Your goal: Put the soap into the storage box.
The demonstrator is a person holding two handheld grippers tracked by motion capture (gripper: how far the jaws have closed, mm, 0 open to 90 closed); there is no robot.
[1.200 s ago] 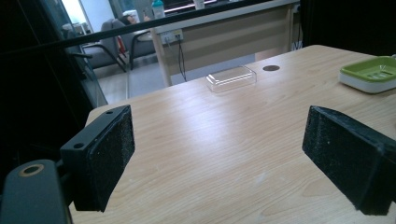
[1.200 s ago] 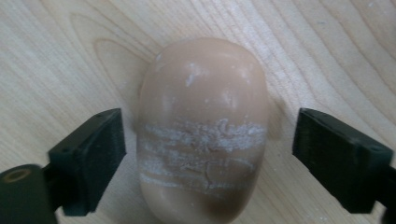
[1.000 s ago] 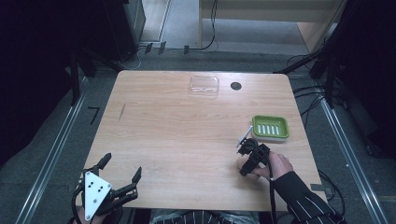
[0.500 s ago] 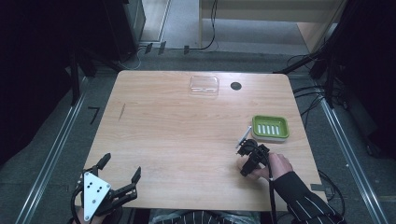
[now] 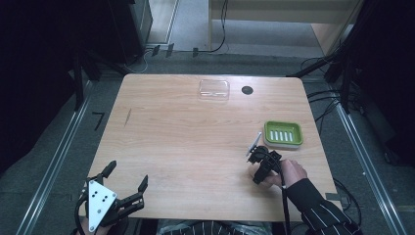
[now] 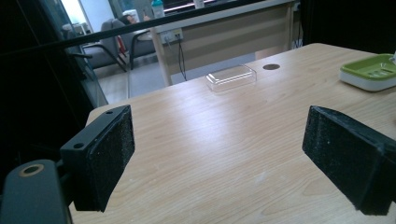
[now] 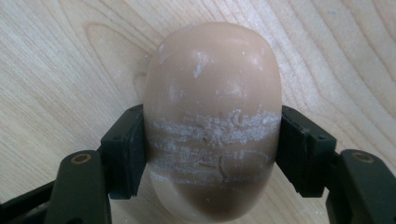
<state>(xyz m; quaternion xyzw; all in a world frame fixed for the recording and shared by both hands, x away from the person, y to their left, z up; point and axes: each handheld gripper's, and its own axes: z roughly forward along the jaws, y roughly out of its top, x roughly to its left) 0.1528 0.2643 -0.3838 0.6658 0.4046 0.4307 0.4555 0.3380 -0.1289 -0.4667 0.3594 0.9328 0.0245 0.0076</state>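
A tan oval bar of soap, scuffed with white scrape marks, lies on the wooden table. My right gripper is shut on it, one jaw pressed against each long side. In the high view that right gripper points down at the table's right front, just in front of a green soap dish with a slotted white insert. My left gripper hangs open over the front left corner with nothing between its pads. From the left gripper view the soap dish sits at the far right.
A clear plastic lid or box rests near the table's far edge, beside a round black cable hole. The same clear box appears ahead in the left gripper view. Metal rails and cables run along the floor on both sides.
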